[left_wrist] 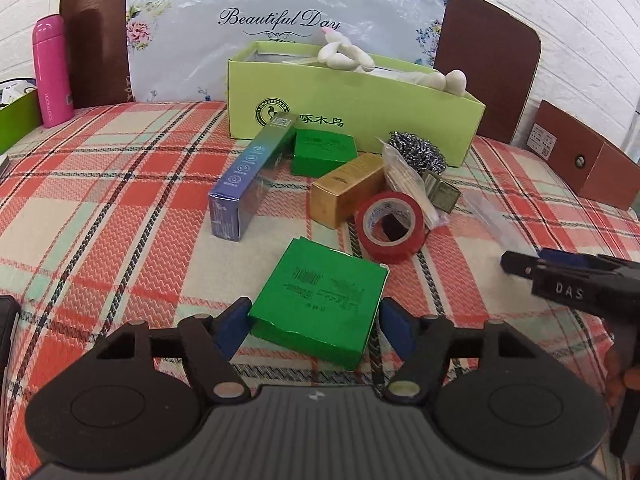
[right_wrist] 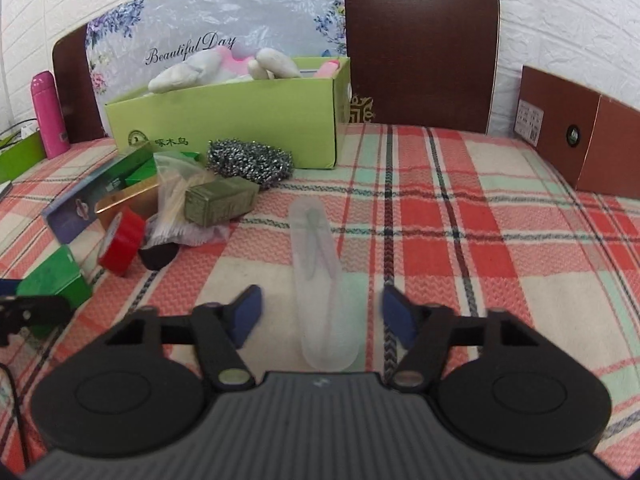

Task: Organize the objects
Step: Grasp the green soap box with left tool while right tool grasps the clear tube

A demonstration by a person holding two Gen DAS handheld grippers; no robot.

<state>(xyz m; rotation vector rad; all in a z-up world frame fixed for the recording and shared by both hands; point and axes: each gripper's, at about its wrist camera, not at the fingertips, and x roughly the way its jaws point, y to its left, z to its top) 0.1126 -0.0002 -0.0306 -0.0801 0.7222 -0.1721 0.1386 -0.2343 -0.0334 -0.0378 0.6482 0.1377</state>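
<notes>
A flat green box [left_wrist: 320, 300] lies on the plaid cloth, and my left gripper [left_wrist: 314, 318] has a blue pad against each of its sides. A clear plastic case [right_wrist: 320, 280] with something thin and grey inside lies lengthwise between the blurred fingers of my right gripper [right_wrist: 322, 314]. The pads stand clear of the case on both sides. In the left wrist view the right gripper [left_wrist: 560, 280] reaches in from the right. The light green open carton [left_wrist: 352, 108] with white gloves in it stands at the back.
In front of the carton lie a blue long box [left_wrist: 248, 184], a second green box [left_wrist: 322, 150], a gold box [left_wrist: 348, 188], a red tape roll [left_wrist: 390, 226], a steel scourer [left_wrist: 418, 152] and a bag of sticks [right_wrist: 176, 196]. A brown box [right_wrist: 580, 140] stands on the right and a pink bottle [left_wrist: 50, 72] on the left.
</notes>
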